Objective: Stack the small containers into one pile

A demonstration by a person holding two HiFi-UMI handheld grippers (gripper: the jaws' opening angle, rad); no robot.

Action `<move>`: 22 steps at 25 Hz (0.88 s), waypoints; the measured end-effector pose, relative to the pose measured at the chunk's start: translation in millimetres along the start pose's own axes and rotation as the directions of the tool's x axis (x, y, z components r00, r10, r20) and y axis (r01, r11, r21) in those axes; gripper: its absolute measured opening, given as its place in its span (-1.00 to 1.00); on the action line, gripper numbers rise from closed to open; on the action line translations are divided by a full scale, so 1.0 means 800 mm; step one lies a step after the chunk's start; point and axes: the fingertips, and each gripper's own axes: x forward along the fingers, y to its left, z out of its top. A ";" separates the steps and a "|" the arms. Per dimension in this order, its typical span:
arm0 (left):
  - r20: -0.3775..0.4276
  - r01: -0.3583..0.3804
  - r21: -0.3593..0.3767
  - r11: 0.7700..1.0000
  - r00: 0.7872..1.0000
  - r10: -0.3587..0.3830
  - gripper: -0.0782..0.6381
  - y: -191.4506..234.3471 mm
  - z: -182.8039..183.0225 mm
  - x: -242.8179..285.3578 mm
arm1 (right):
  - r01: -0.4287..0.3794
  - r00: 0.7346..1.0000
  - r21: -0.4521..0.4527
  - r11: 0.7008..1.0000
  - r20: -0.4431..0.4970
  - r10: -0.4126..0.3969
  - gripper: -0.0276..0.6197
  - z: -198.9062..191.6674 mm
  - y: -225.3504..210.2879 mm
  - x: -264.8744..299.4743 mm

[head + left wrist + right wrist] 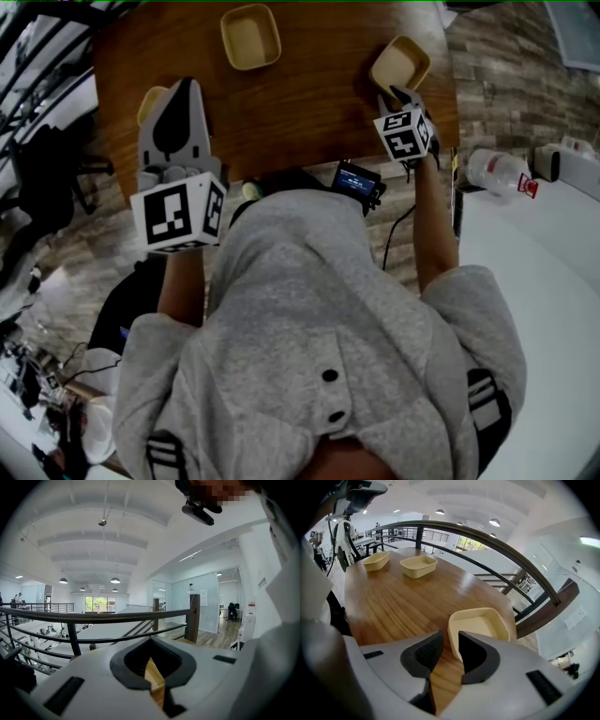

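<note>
3 tubs apart on counter [300,122], none nested: left tub [150,101], mid tub [250,37], right tub [400,64]. R tool [447,641] jaws apart, straddling right tub's near wall. L tool [153,640] jaws together, empty, raised. Risk: one-wall pinch near counter edge, so tub could tilt, slip or skid off.

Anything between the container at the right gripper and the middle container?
Nothing: bare table runs from the near container at the right gripper to the middle container. Right gripper view shows it best.
</note>
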 end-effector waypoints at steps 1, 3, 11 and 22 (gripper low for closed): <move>0.000 0.002 0.001 1.000 1.000 -0.002 -0.75 -0.001 0.000 0.002 | 0.002 1.000 -0.008 1.000 -0.006 -0.002 -0.57 0.000 -0.001 0.003; 0.001 0.006 0.001 1.000 1.000 -0.006 -0.74 -0.003 0.002 0.005 | 0.006 1.000 -0.022 1.000 -0.017 -0.006 -0.57 -0.002 -0.004 0.008; -0.006 -0.013 0.007 1.000 1.000 0.013 -0.74 -0.011 -0.002 0.014 | -0.013 0.997 -0.083 0.996 -0.076 0.007 -0.64 -0.014 -0.009 0.041; -0.019 -0.038 0.008 0.999 0.999 0.038 -0.74 -0.016 -0.004 0.011 | -0.029 0.992 -0.165 0.986 -0.129 0.008 -0.80 -0.027 -0.010 0.059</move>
